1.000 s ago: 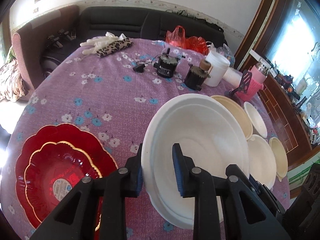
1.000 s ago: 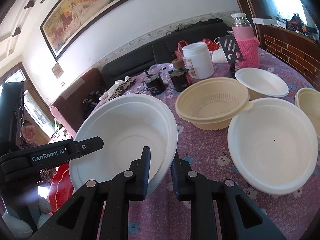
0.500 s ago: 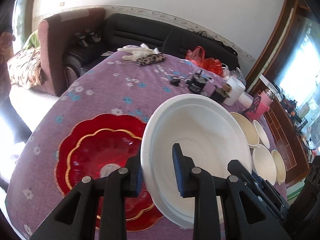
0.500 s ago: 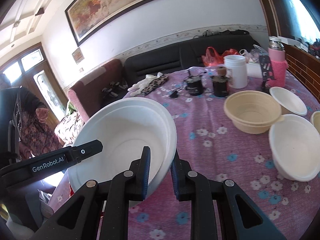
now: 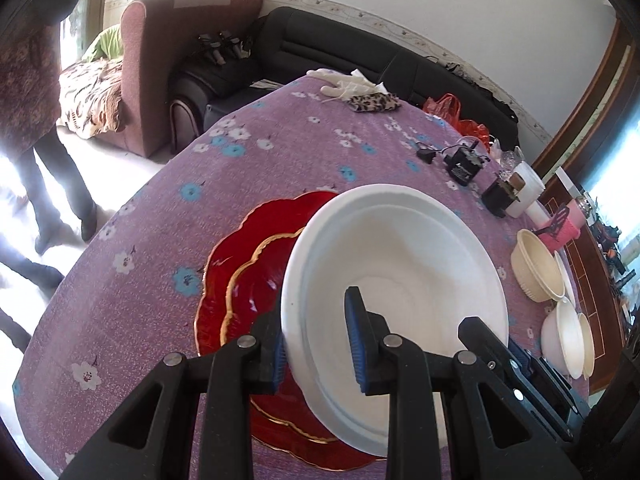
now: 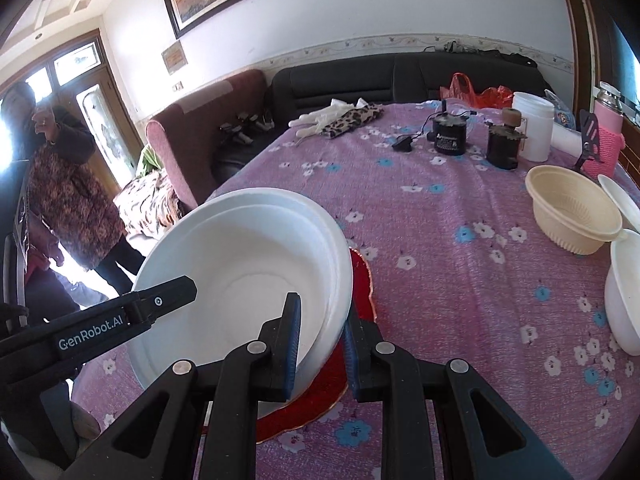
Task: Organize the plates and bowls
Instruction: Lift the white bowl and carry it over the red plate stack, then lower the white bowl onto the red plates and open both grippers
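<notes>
**A:** From the left wrist, what has the left gripper (image 5: 316,340) got?

**B:** Its jaws are narrowed onto the near rim of the white bowl (image 5: 400,264), one pad outside the wall, one inside. The bowl tilts up ahead of the fingers, above the stacked red plates (image 5: 244,280), which lie just beyond and below the left fingertip. The other gripper shows as a black arm at the lower right of the rim.

**A:** How would you expect it to handle?

**B:** It looks like thin foam or pulp: light, a bit flexible, easily dented. I'd pinch only the rim, gently, from two opposite sides.

**A:** And the right wrist?

**B:** The right gripper (image 6: 320,344) is clamped on the rim too, the bowl (image 6: 240,264) spreading up and left of its fingers, over the edge of the red plates (image 6: 360,276). The beige bowl (image 6: 572,208) and another white bowl (image 6: 624,288) sit well off to the right on the purple tablecloth (image 6: 440,240).
</notes>
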{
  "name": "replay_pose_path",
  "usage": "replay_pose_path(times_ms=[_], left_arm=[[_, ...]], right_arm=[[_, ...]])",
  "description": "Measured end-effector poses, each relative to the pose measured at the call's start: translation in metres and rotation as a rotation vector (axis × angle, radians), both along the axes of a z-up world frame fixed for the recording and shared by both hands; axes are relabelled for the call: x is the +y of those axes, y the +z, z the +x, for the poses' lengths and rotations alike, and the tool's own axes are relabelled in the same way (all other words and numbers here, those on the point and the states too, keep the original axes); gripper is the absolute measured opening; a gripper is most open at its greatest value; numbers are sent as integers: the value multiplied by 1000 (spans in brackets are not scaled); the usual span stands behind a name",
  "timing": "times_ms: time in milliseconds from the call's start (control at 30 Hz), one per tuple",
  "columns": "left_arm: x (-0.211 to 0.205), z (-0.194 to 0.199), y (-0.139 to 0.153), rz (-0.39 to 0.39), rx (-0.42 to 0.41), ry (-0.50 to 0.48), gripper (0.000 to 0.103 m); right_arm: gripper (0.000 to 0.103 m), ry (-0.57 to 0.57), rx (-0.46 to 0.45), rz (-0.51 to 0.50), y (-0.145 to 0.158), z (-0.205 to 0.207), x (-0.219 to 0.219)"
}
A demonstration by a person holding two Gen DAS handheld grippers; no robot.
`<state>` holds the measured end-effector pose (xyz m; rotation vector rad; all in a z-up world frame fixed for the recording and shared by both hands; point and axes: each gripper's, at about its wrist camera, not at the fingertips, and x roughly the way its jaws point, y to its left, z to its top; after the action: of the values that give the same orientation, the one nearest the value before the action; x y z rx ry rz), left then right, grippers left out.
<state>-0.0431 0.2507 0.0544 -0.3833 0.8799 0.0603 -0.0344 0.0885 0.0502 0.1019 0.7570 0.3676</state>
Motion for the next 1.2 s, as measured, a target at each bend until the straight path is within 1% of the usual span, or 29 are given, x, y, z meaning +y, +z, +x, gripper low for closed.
replay_pose_path(times_ms=[400, 467, 500, 533, 567, 600, 633, 667, 700, 733, 767, 800, 833, 933, 1067, 1133, 1200], left_arm=[[19, 8, -26, -29, 56, 35, 25], [20, 9, -26, -30, 50, 37, 25], [20, 9, -26, -30, 48, 38, 27], [19, 9, -26, -32, 49, 36, 31], [19, 9, -26, -38, 47, 29, 34], [17, 9, -26, -39, 44, 22, 39], [15, 9, -24, -41, 40, 18, 47], [14, 8, -23, -44, 35, 13, 52], [12, 7, -21, -48, 28, 11, 64], [12, 6, -19, -62, 15, 4, 70], [11, 5, -17, -66, 10, 3, 73], [10, 3, -15, -59, 5, 6, 75], [9, 2, -13, -54, 1, 7, 76], [9, 0, -10, -49, -5, 9, 76], [7, -10, -3, -42, -23, 16, 76], [4, -16, 2, -11, -42, 28, 76], [-4, -23, 10, 52, -76, 41, 76]], right_arm=[[22, 34, 40, -36, -18, 9, 20], [22, 34, 43, -41, -21, 11, 22], [23, 33, 43, -43, -22, 12, 22], [23, 35, 44, -41, -22, 12, 22], [23, 36, 42, -41, -23, 13, 22], [24, 33, 36, -42, -22, 13, 22], [28, 33, 30, -43, -22, 12, 22], [31, 34, 24, -44, -21, 12, 22], [40, 32, 16, -47, -20, 11, 22], [50, 28, 7, -49, -18, 9, 22], [55, 23, -9, -49, -15, 5, 21], [61, 15, -29, -48, -11, 2, 18], [66, 8, -44, -47, -8, 0, 16], [68, -25, -83, -40, 2, -7, 6], [69, -63, -96, -25, 8, -11, -13], [70, -86, -101, -20, 10, -15, -24], [70, -107, -103, -12, 10, -19, -36]])
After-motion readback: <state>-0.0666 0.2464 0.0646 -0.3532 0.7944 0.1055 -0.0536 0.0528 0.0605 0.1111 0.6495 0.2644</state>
